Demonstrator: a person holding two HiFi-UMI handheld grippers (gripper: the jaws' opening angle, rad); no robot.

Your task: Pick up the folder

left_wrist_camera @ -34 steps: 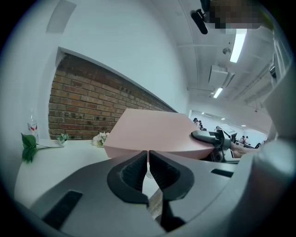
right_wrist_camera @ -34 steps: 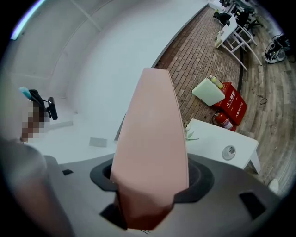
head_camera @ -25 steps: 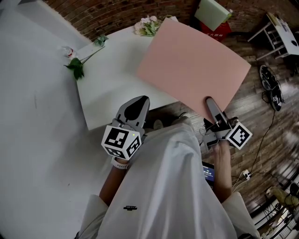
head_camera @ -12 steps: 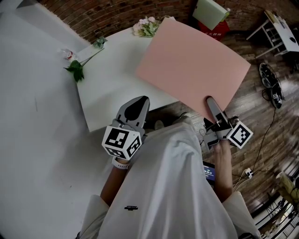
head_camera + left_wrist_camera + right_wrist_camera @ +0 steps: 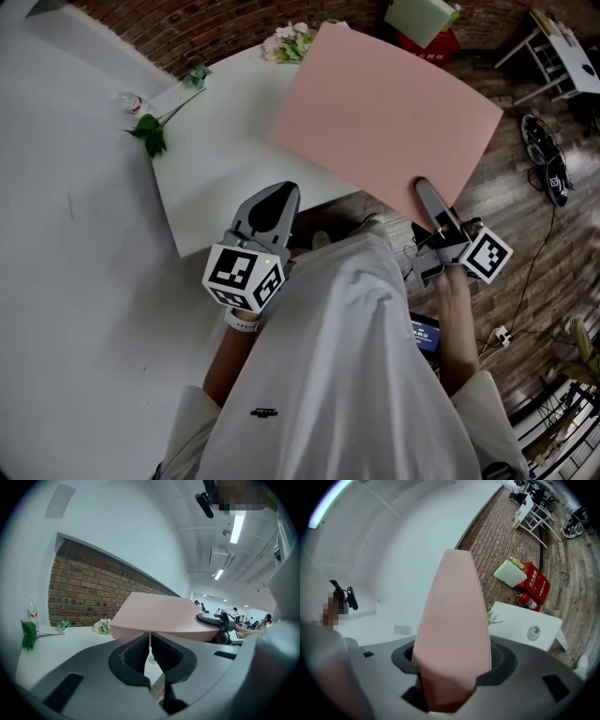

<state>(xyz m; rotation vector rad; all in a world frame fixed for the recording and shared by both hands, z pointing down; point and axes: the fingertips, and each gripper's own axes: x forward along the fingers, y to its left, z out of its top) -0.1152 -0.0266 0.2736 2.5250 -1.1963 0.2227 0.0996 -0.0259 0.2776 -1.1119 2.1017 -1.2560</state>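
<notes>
Right gripper: the right gripper [image 5: 427,195] is clamped on the near edge of the folder [image 5: 384,112]. One jaw lies on top of the sheet and the other sits under it.
Right gripper's own view: the pink folder [image 5: 452,620] fills the gap between the jaws and runs straight away from the camera.
Left gripper: the left gripper [image 5: 274,202] has its jaws pressed together with nothing between them. It hovers over the near edge of the table [image 5: 234,141].
Folder: it is held roughly flat, well right of the left gripper, and overhangs the table's right side and the floor [image 5: 525,244]. In the left gripper view its underside [image 5: 159,618] appears lifted off the tabletop, though the far corner is hard to judge.
Table: white, with a leafy flower stem [image 5: 150,131] near its far left corner. A pale bouquet [image 5: 292,42] lies at the far edge, just beside the folder's far corner.
Floor beyond: wooden planks. A green box [image 5: 422,17] leans on a red box [image 5: 536,583], with a fire extinguisher [image 5: 527,603] beside them.
Backdrop: a brick wall [image 5: 79,588] stands behind the table.
</notes>
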